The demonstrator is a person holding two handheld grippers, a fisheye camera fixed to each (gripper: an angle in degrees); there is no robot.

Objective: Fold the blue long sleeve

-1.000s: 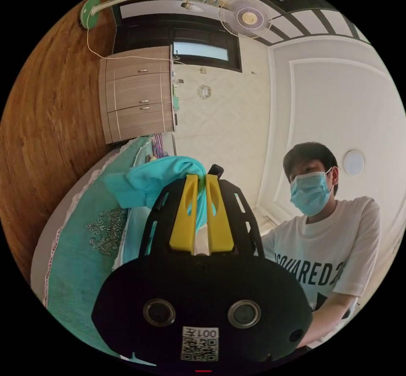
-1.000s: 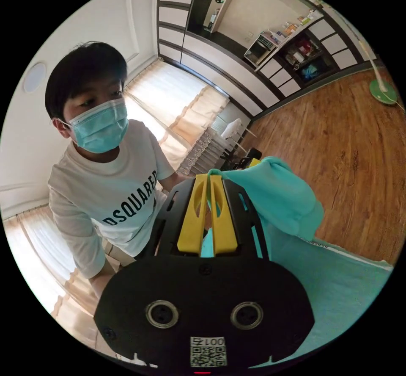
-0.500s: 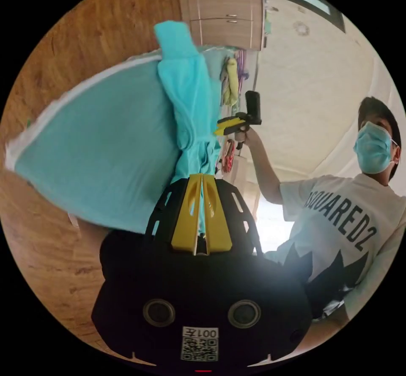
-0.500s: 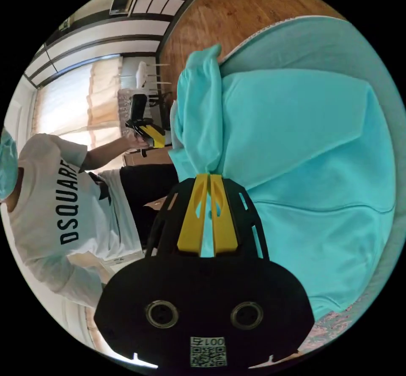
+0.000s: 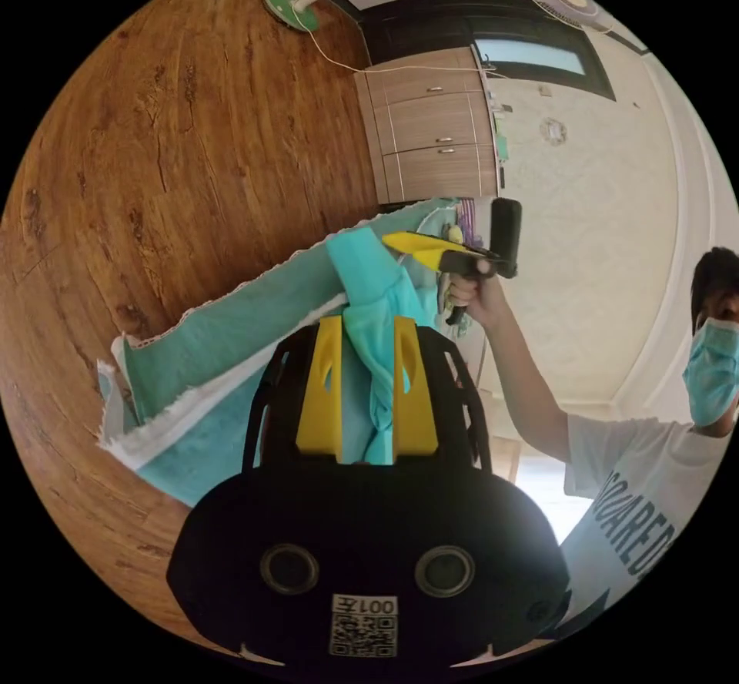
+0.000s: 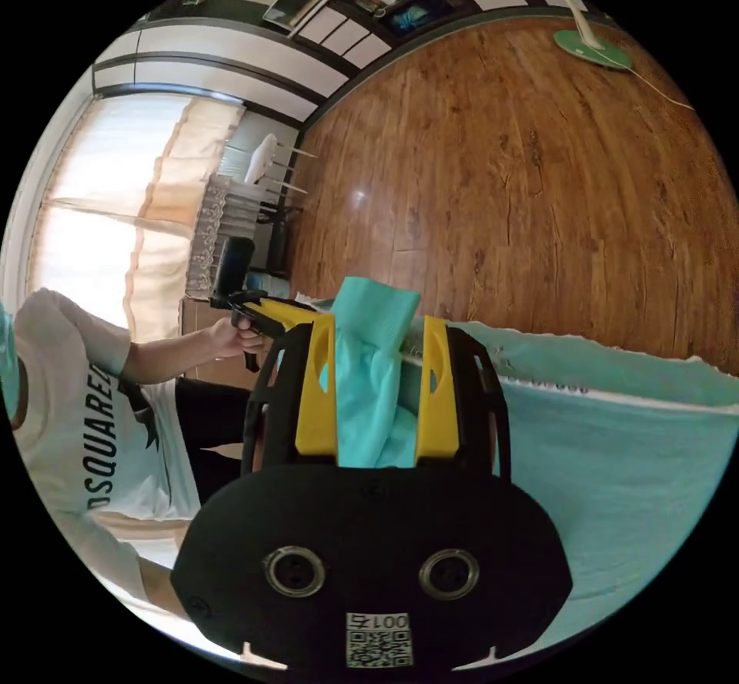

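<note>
Soft matt turquoise cloth long sleeve [image 5: 377,306] between smooth yellow plastic jaws; glossy brown wood-plank floor [image 6: 539,191] at the frame's upper right.

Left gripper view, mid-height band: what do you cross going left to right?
Wooden floor → bed cover edge → blue long sleeve between the left gripper jaws → right gripper → hand → person's mask.

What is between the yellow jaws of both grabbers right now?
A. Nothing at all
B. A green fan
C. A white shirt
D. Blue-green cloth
D. The blue long sleeve lies bunched between the spread jaws of the left gripper, and also between those of the right gripper.
</note>
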